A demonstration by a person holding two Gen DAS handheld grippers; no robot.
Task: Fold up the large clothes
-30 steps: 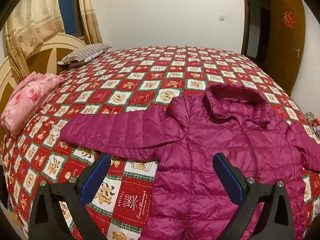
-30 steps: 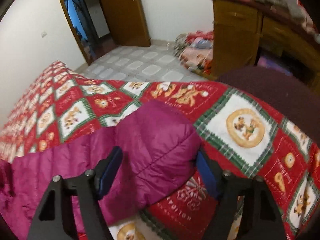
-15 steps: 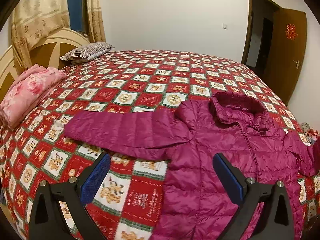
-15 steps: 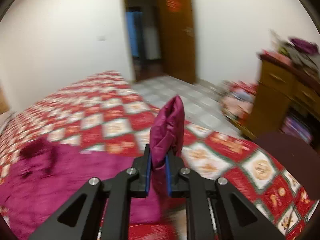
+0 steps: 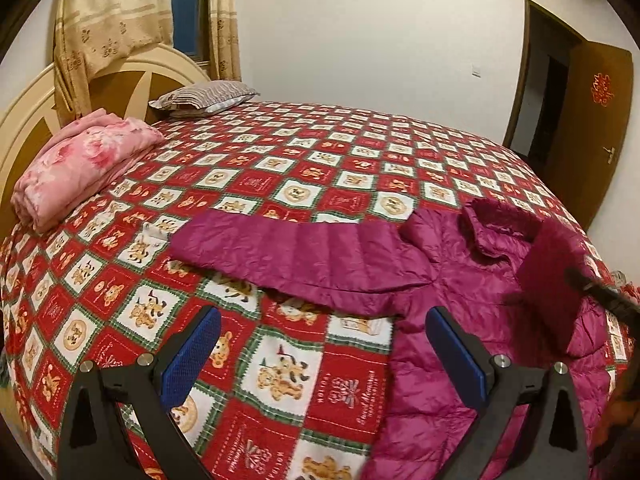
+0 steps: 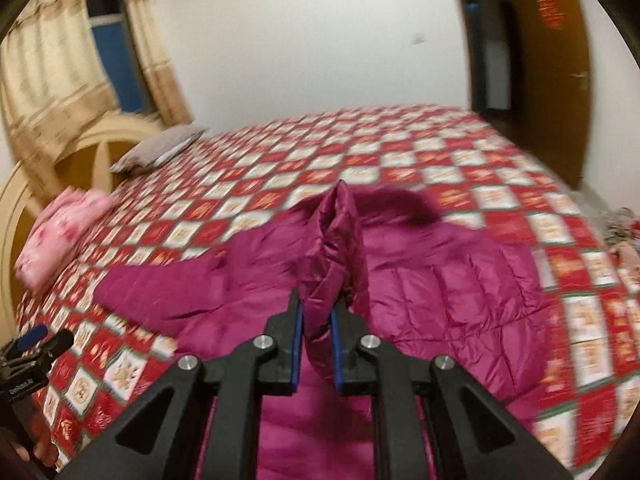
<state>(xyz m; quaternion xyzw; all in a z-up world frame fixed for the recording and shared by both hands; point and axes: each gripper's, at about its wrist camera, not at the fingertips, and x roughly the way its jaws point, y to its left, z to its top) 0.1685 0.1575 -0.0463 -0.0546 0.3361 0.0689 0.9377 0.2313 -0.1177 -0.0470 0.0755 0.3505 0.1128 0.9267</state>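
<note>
Sleeve [image 6: 334, 240] apparently in right tongs [image 6: 316, 344]

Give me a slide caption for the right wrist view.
Right gripper clamps the jacket sleeve, lifted above the quilt.

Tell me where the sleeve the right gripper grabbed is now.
In the right wrist view the sleeve stands pinched upright in the right gripper, lifted over the jacket chest, just short of the collar.

The left gripper [image 5: 322, 346] is black plastic. The right gripper [image 6: 316, 350] is black too. Both have blue bumpy pads [image 5: 191, 356] and shiny round screws [image 5: 145, 359].
</note>
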